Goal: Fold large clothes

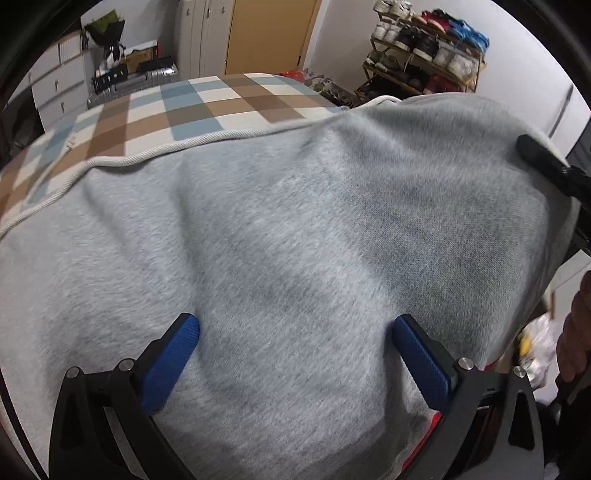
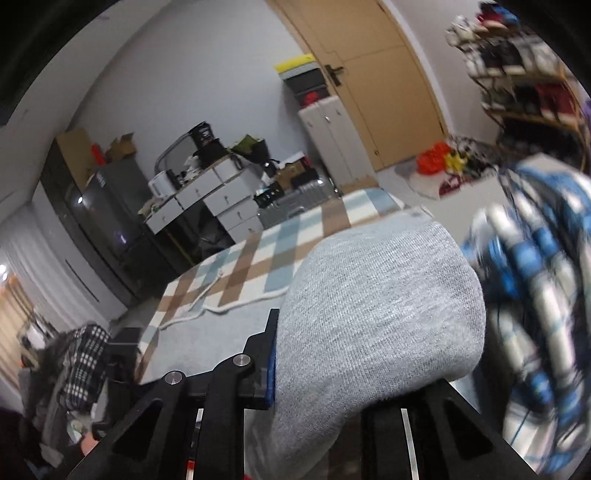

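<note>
A large light grey sweatshirt (image 1: 280, 229) with a white drawcord (image 1: 155, 153) lies spread over a checked bed cover (image 1: 192, 107). My left gripper (image 1: 295, 332) is open, its blue pads (image 1: 173, 354) apart just above the grey cloth. My right gripper (image 2: 354, 354) is shut on a bunched fold of the same grey sweatshirt (image 2: 380, 306), which covers most of its fingers; it holds that fold lifted above the bed. In the left wrist view the right gripper's black finger (image 1: 543, 158) shows at the far right edge of the cloth.
A shoe rack (image 1: 424, 55) and a wooden door (image 1: 269, 35) stand beyond the bed. White drawers (image 2: 221, 199) and a suitcase (image 2: 295, 199) stand by the far side. A blue plaid garment (image 2: 539, 295) hangs blurred at the right. More clothes (image 2: 74, 369) are piled at the left.
</note>
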